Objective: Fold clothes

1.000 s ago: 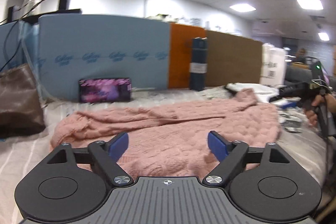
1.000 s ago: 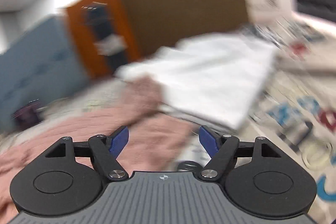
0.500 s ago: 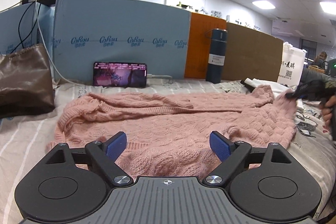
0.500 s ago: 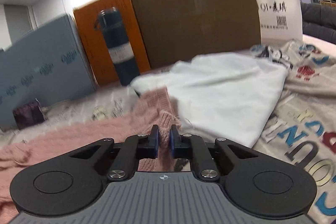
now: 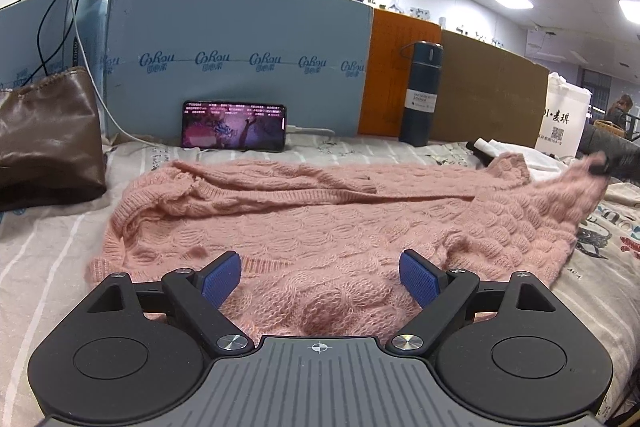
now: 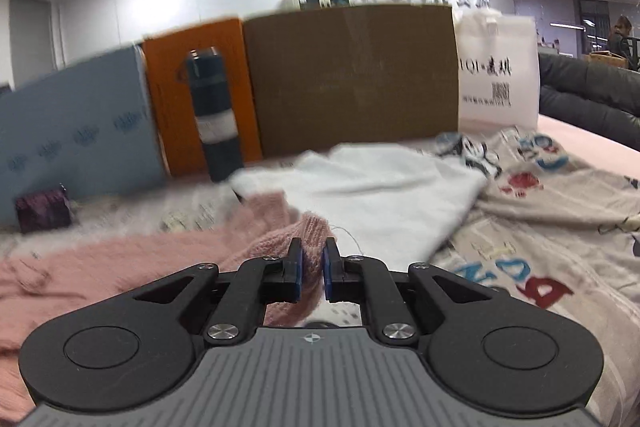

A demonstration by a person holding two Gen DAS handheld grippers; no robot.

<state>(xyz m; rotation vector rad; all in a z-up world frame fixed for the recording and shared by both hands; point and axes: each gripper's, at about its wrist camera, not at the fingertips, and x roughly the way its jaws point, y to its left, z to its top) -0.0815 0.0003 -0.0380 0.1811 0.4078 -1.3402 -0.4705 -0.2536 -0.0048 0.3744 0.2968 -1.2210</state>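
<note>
Pink knit sweater (image 5: pixel 320 227): 1, spread across the striped bedsheet (image 5: pixel 44 251), its right corner lifted. Right gripper (image 6: pixel 312 267): tongs clamped on that pink corner. Left gripper (image 5: pixel 320 273): tongs wide apart, poised over the sweater's near hem, touching nothing. White garment (image 6: pixel 380 187): 1, far right of the sweater. Printed grey garment (image 6: pixel 560 227): 1, right. Phone (image 5: pixel 234 127): 1, propped against the blue board (image 5: pixel 240 47), far side. Dark flask (image 5: pixel 420 95): 1, upright. Brown bag (image 5: pixel 44 135): 1, far left.
</note>
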